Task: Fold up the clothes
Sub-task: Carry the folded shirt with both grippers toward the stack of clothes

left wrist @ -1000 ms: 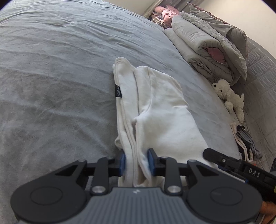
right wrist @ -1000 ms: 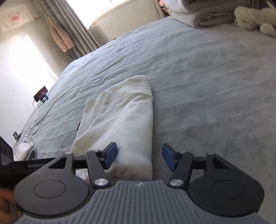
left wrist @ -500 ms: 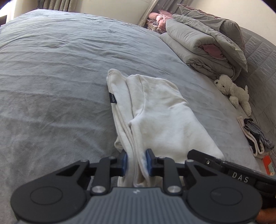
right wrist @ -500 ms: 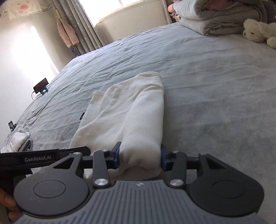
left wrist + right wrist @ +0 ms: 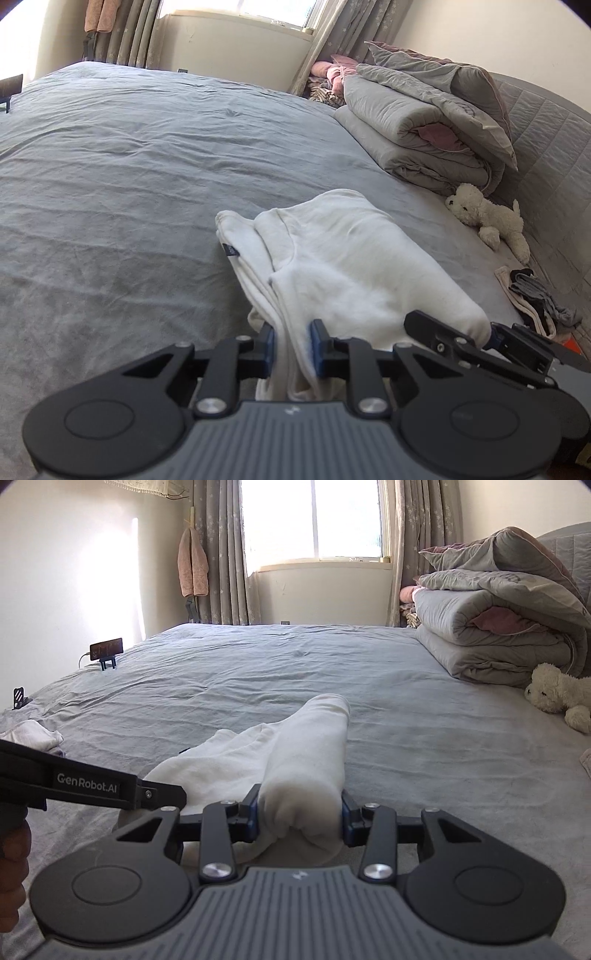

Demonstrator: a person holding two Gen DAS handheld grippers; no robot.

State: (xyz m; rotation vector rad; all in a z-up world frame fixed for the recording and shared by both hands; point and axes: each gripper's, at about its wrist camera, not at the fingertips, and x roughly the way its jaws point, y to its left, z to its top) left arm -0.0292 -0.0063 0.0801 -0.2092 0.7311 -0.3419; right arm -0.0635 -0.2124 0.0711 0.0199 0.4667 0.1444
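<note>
A folded white garment [image 5: 343, 258] lies on the grey bed [image 5: 129, 184], its near end lifted off the sheet. My left gripper [image 5: 291, 349] is shut on the garment's left layers, which bunch between the blue pads. In the right wrist view the same white garment [image 5: 306, 753] stretches away from me, and my right gripper [image 5: 299, 818] is shut on its thick right fold, the pads pressing both sides. The right gripper's black frame also shows at the lower right of the left wrist view. A small dark label sits on the garment's left edge.
A folded grey duvet [image 5: 424, 125] and a white plush toy [image 5: 487, 218] sit at the head of the bed on the right. Small folded items [image 5: 532, 295] lie near the right edge. A phone on a stand [image 5: 107, 651] and a white cloth [image 5: 33, 734] are at the left.
The right gripper's jaws have shut on the garment's thick fold. Both grippers have risen and tilted up, lifting the garment's near end, so the window and wall now show.
</note>
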